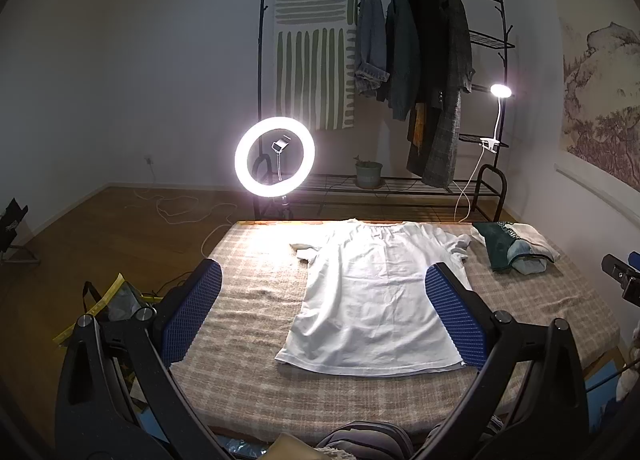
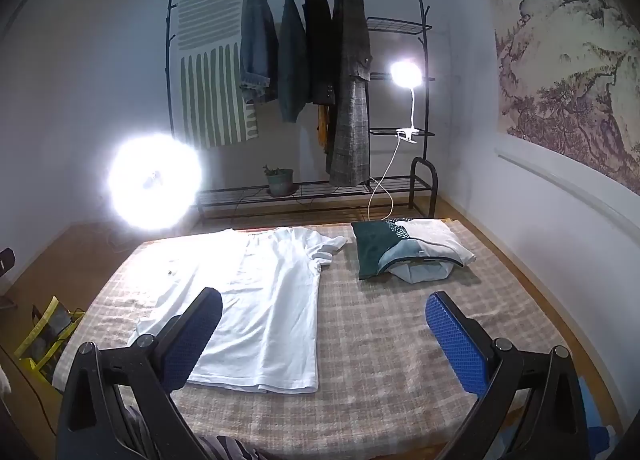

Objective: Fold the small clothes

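Left hand-held gripper (image 1: 324,312), spread empty, alone shows the right's (also spread) tip (image 1: 620,276)

Counts: one white T-shirt (image 1: 372,300) lying flat ahead between the jaws; one stack of folded clothes (image 2: 408,252) beyond the right jaw, perhaps two or three pieces; four hanging garments (image 1: 412,56); two lamps (image 1: 274,156).

A: What does the left tool (image 1: 324,312) look like?
B: Two black angular arms with cut-out slots, round silver screws at the joints, and blue dimpled pads (image 1: 456,314) on the fingers.
A: And the right tool (image 2: 326,340)?
B: The same: black frame, silver screws, blue textured pads (image 2: 458,344).
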